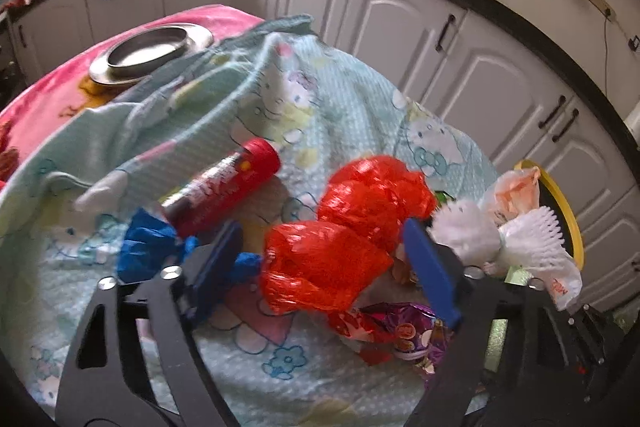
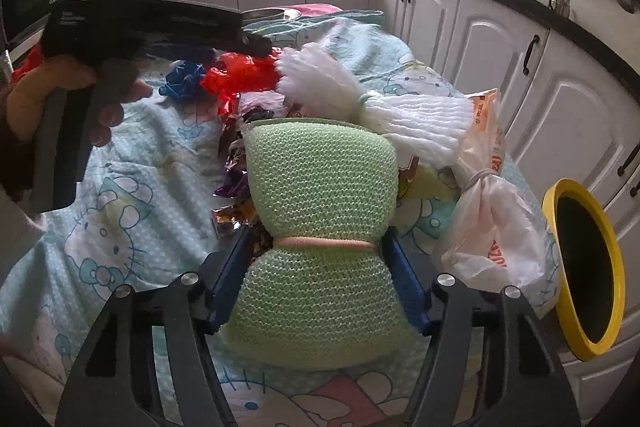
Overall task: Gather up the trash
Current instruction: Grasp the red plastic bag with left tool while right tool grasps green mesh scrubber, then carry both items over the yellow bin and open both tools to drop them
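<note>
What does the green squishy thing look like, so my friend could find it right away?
Find the light blue cat-print cloth over the table, then the pile of trash by the yellow-rimmed bin. The right gripper is shut on the green foam net. It is the only green piece, pinched at its middle by a pink band into a bow shape; the similar white foam net lies behind it.

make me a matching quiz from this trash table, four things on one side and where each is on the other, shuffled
Things:
1. green foam net
2. red bag
3. steel plate
4. red tube

Places:
A. far end of the table, on the pink cloth
B. between the open left gripper's fingers
C. clamped in the right gripper
D. lying on the blue cloth past the blue wrapper

Pairs: 1-C, 2-B, 3-A, 4-D
</note>
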{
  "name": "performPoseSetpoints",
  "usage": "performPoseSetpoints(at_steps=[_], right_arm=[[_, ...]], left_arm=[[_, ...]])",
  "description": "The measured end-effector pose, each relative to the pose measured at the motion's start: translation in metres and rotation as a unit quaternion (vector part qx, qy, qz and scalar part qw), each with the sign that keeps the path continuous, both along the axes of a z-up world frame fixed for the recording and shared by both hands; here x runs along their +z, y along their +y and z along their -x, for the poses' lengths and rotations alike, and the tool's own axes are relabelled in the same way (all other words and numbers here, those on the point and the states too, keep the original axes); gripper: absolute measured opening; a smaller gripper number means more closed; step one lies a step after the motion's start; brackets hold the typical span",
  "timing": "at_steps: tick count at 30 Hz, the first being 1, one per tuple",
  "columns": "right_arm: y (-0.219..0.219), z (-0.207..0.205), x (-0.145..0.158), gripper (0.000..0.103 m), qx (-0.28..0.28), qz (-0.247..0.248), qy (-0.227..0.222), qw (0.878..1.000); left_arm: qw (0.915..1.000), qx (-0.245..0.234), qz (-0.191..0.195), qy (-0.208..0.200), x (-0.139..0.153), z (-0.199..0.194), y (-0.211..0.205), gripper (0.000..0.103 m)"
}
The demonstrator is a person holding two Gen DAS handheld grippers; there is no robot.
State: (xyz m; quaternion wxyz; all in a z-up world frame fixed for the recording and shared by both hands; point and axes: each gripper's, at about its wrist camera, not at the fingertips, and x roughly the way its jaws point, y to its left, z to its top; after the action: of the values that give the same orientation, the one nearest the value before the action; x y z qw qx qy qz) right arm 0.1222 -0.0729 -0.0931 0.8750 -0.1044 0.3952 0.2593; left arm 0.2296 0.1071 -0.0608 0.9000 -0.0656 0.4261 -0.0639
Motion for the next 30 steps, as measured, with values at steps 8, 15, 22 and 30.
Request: performPoseSetpoints(at_steps=[8,15,22,30], right_arm=[[-0.009,0.006,0.013,0.058,0.002,-0.040,0.003,0.999],[-0.017,0.016,0.034,0.057,0.011,-0.081,-0.009,0.997],[-0.029,0.018,0.056,0.057,0.010,-0.117,-0.025,0.993],[-0.058,0.011,0.083,0.057,-0.012,-0.150,-0.049,0.987]], left_arm=[[0.9996,-0.023,0.005,0.018,-0.005,0.002,-0.005,0.022],[0.9999,-0.013,-0.001,-0.005,0.007,0.012,0.002,0.004],[0.9981,0.015,0.007,-0.059,0.049,0.032,0.007,0.004],[0.9935,0.015,0.002,-0.113,0.096,0.048,-0.014,0.004]])
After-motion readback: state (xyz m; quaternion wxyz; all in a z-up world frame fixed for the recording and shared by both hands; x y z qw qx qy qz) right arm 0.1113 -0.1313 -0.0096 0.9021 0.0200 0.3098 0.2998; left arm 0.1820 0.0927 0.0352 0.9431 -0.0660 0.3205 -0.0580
